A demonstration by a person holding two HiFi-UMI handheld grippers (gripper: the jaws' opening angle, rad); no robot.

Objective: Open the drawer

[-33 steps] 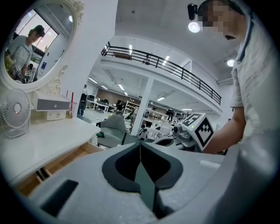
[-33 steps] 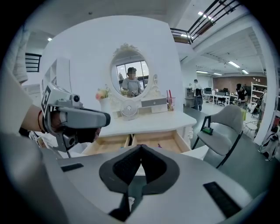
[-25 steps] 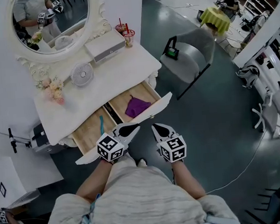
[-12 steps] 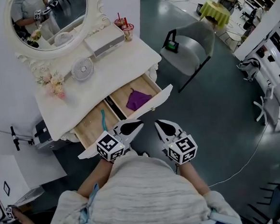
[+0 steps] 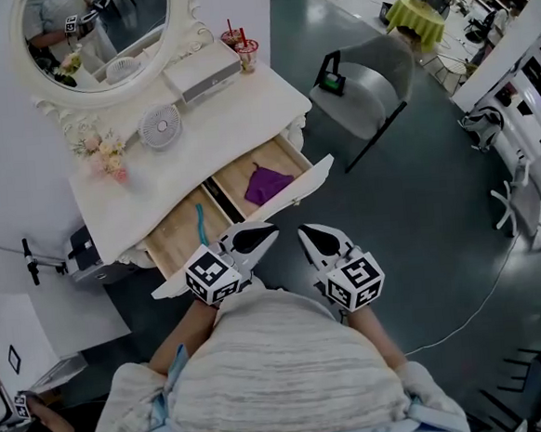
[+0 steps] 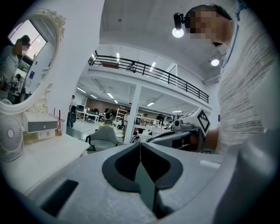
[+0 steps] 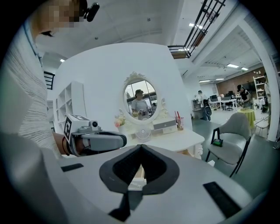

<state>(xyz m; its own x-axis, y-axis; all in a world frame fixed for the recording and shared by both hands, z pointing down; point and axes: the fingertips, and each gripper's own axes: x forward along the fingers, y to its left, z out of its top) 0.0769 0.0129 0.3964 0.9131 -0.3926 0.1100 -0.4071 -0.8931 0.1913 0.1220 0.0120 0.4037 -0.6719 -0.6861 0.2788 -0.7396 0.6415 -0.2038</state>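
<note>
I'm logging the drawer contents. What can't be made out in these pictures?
Left drawer: head view, near end partly hidden by the left gripper.
Purple thing in right drawer: head view, too small to identify.
Teal thing in left drawer: head view, too small to identify.

Open lab hall — mezzanine railing [image 6: 144, 72], far desks [image 7: 225, 105], staged white dressing table [image 5: 216, 121]

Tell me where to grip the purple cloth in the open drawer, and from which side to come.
Probably pinch the purple cloth at a crumpled fold near its middle, coming from above. It lies low in the drawer, whose walls would block a level approach.
</note>
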